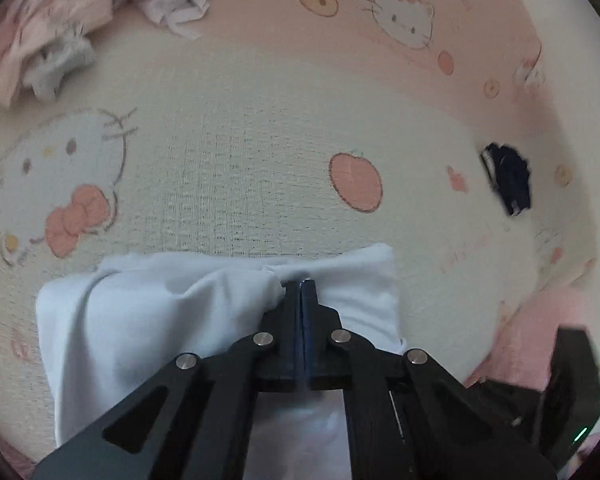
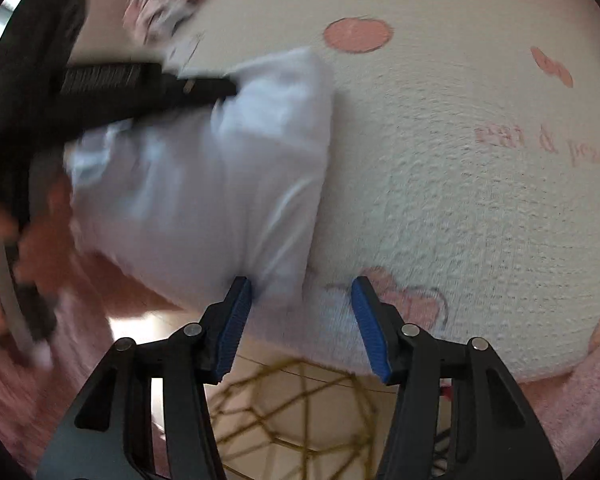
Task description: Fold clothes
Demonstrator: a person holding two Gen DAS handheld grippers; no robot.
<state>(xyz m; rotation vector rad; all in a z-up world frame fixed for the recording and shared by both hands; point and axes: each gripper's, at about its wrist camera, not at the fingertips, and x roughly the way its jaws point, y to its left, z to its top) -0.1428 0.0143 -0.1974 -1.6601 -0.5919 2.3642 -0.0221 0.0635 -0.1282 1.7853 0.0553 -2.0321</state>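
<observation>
A folded white cloth (image 1: 148, 320) lies on a cream and pink cartoon-cat blanket (image 1: 240, 160). My left gripper (image 1: 302, 286) is over it, its jaws together on a bunched fold at the cloth's far edge. In the right wrist view the same white cloth (image 2: 204, 184) lies at the left, with the left gripper (image 2: 226, 88) reaching onto its far side. My right gripper (image 2: 302, 300) stands open at the cloth's near corner. Its blue pads (image 2: 236, 312) are spread, and the cloth's corner lies just beyond the left one, not pressed.
Several pink and white garments (image 1: 48, 40) are heaped at the blanket's far left, beside a crumpled white piece (image 1: 176, 0). A small dark object (image 1: 510, 180) lies to the right. A wire basket (image 2: 296, 412) shows below the blanket's near edge. A hand (image 2: 0, 220) holds the left tool.
</observation>
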